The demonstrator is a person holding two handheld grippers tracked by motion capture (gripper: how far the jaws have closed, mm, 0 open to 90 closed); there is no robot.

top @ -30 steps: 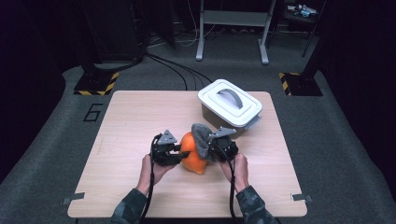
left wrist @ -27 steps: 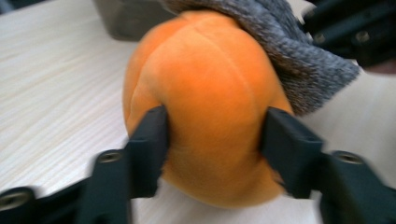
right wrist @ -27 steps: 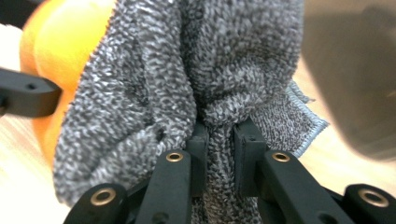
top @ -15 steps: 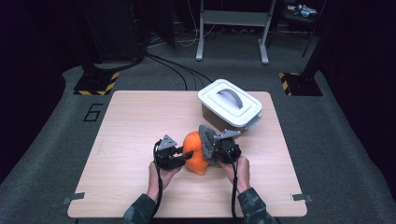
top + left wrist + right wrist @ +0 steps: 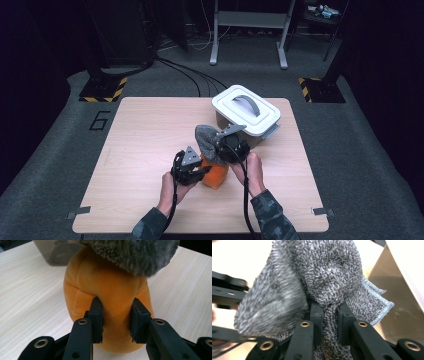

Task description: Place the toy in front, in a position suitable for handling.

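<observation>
In the high view my left gripper (image 5: 196, 171) sits low and a little left of centre in the frame, over the pale wooden table (image 5: 145, 135). Its jaws have just been closing, and in the left gripper view they now pinch a fold of the soft orange plush toy (image 5: 110, 297), pads pressed into the fabric at the lower middle of that frame, the fabric bulging between them. The toy stands on the table just right of that gripper in the high view (image 5: 216, 175), near the frame's centre and slightly below it.

My right gripper (image 5: 220, 146) is just above and right of the toy in the high view. Its jaws are drawn in narrow and clamped on a grey knitted cloth with a pale blue stitched edge (image 5: 317, 285). In the right gripper view the cloth bunches up out of the jaws and spreads across the middle and upper part of the frame. In the high view the cloth (image 5: 206, 140) hangs over the top of the orange toy; whether it rests on it I cannot tell.

Behind, toward the upper right of the table in the high view, stands a grey plastic box with a white lid and a grey handle (image 5: 245, 107), close to my right gripper.
</observation>
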